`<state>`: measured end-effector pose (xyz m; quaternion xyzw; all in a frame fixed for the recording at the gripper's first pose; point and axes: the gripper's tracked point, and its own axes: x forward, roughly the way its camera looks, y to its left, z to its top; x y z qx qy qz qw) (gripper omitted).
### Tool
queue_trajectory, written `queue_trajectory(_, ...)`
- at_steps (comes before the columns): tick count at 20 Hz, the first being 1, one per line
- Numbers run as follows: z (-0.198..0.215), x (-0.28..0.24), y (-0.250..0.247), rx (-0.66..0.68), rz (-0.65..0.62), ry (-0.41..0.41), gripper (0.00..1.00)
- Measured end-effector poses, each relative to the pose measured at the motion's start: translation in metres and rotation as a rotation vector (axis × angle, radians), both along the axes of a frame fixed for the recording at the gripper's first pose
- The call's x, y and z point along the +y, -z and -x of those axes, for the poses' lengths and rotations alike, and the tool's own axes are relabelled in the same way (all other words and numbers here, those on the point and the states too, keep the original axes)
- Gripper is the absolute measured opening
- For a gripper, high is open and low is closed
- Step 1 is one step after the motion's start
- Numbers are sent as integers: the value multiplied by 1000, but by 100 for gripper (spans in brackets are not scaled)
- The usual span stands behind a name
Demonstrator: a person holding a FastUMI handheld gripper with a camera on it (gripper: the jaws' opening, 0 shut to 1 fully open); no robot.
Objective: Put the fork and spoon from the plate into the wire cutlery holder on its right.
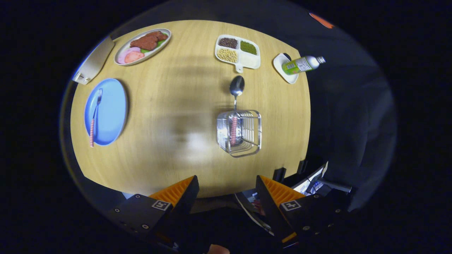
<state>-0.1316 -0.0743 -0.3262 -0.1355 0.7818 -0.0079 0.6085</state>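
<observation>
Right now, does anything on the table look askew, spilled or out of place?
One thing: the green-labelled bottle lies tipped on its side across a small white dish, its cap end jutting past the table edge. No spill visible. The spoon stands in the wire holder; the gripper is open.

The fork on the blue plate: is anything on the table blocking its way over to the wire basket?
Nothing visible does. The fork lies on the blue plate, and only bare table stretches between it and the wire basket, where the spoon already stands. The tool is open, held back from everything.
</observation>
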Motion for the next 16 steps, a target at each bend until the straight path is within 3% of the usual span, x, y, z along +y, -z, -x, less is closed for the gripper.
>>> queue_trajectory(8, -3, 143, -8, -75, -192, -64, 99)
queue_trajectory(16, -4, 267, 8, -81, -345, -22, 99)
